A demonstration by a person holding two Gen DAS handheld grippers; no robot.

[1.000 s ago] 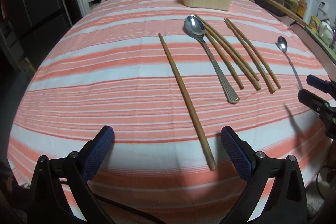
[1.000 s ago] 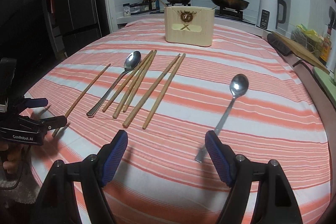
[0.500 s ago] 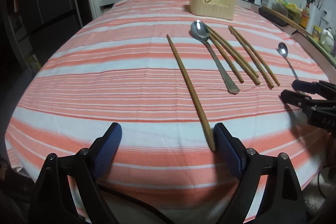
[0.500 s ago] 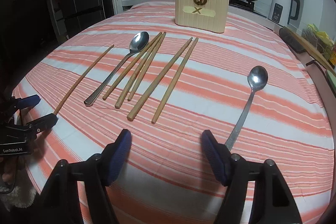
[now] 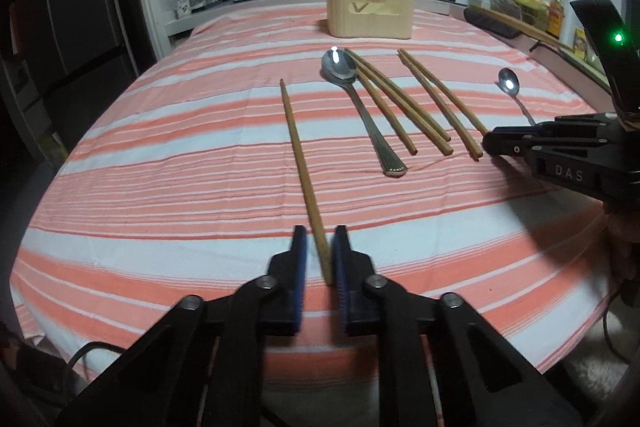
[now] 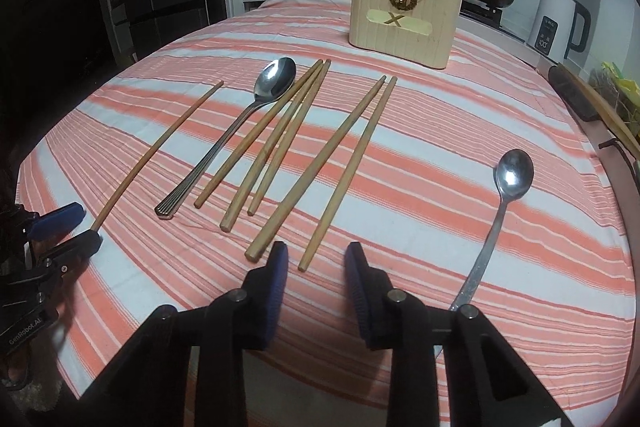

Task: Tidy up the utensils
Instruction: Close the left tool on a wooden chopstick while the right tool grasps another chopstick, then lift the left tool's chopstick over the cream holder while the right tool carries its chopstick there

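1. The left gripper point(image 5: 319, 259) has been closed to a thin gap since a moment ago, when its blue pads were wide apart. The near end of the lone chopstick point(image 5: 302, 167) is now set between the pads. One pad looks to be touching it; a firm pinch cannot be told for sure.

2. The right gripper point(image 6: 316, 259) has also been narrowed, but it is only part shut and nothing is held in it. The end of the rightmost chopstick point(image 6: 352, 163) lies just in front of the gap, apart from the pads.

3. It has been moved away from the small spoon point(image 6: 500, 211), which now lies off to its right side.

4. Farther out, the big spoon point(image 6: 240, 123) and the other chopsticks point(image 6: 280, 131) lie side by side on the striped cloth point(image 6: 440, 155). None of them is touched.

5. At the far end of the table stands the wooden holder point(image 6: 404, 19), upright and well apart from both grippers.

6. This change is judged to mean that picking up has begun. The lone chopstick would likely be lifted first and carried to the holder. Most of the sorting is still to be done.
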